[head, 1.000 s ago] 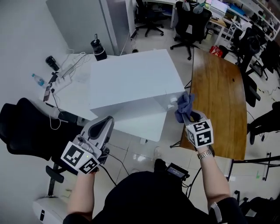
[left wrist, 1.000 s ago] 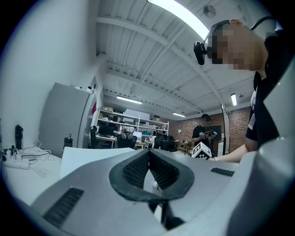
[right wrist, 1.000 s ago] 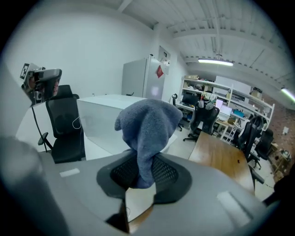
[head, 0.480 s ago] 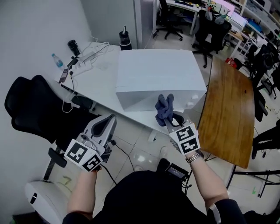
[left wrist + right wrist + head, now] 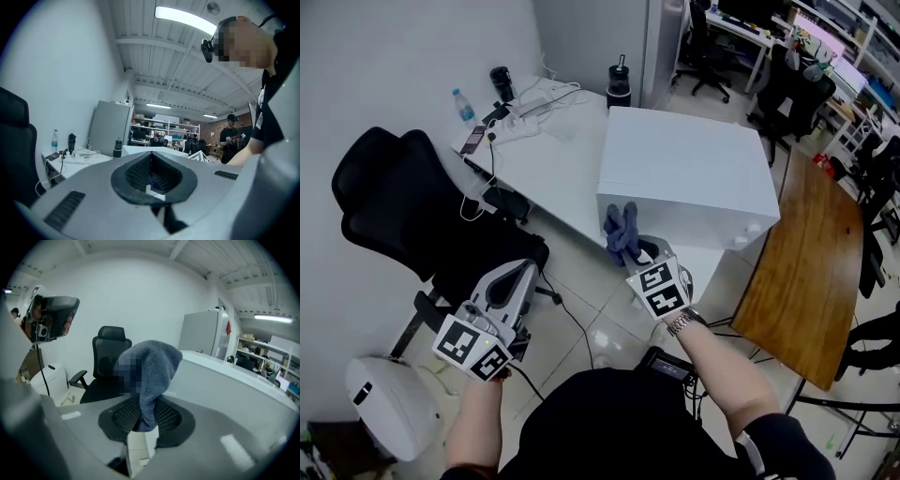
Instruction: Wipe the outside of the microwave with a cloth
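Note:
The microwave (image 5: 684, 178) is a plain white box on the white table (image 5: 548, 159). A blue-grey cloth (image 5: 622, 232) sticks up from my right gripper (image 5: 635, 251), which is shut on it just off the microwave's near left corner. In the right gripper view the cloth (image 5: 152, 371) rises between the pads (image 5: 164, 414), with the microwave's white wall (image 5: 234, 394) to the right; whether cloth and wall touch is unclear. My left gripper (image 5: 517, 278) hangs lower left over the floor, shut and holding nothing. In the left gripper view its jaws (image 5: 151, 174) are pressed together, the microwave (image 5: 154, 151) beyond.
A black office chair (image 5: 403, 206) stands left of the table. A black bottle (image 5: 620, 82), a water bottle (image 5: 464, 105) and cables lie at the table's far end. A wooden table (image 5: 802, 272) is on the right, a white round bin (image 5: 384, 403) at lower left.
My right gripper has carried the cloth along the microwave's near side from its right corner to its left corner. The left gripper moved leftward too, still shut.

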`<state>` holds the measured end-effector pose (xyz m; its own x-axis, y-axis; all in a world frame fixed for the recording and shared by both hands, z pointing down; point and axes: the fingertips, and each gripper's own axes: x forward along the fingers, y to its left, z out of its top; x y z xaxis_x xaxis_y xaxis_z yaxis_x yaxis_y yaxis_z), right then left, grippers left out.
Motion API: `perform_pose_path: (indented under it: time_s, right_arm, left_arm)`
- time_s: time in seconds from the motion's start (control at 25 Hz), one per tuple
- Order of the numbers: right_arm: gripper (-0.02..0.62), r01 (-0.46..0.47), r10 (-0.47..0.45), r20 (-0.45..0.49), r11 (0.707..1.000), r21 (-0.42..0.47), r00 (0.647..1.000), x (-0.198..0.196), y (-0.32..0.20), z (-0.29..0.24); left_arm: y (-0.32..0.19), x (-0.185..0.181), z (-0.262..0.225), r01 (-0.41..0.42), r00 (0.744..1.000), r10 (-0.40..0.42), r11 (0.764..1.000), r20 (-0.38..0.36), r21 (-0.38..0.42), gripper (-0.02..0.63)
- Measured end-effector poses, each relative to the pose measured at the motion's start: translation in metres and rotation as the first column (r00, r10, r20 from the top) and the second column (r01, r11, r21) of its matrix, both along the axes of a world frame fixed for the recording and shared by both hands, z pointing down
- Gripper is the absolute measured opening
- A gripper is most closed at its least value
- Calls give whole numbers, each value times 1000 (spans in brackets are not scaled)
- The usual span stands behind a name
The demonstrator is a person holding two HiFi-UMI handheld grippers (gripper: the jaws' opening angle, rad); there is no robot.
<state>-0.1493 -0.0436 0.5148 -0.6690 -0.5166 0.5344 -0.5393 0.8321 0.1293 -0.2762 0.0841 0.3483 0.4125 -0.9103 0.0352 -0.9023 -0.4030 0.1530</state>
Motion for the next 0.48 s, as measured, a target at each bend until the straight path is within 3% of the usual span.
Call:
perform_pose_path:
  time_s: [0.28, 0.48]
  right_arm:
    - [83, 9, -10, -39, 1000, -28, 999, -37, -20, 25]
    - [83, -44, 43, -27, 996, -73, 999, -45, -40, 39]
  left_arm:
    - [9, -28, 8, 63, 998, -63, 998, 6, -20, 5]
    - [9, -37, 11, 70, 998, -70, 997, 6, -24, 5]
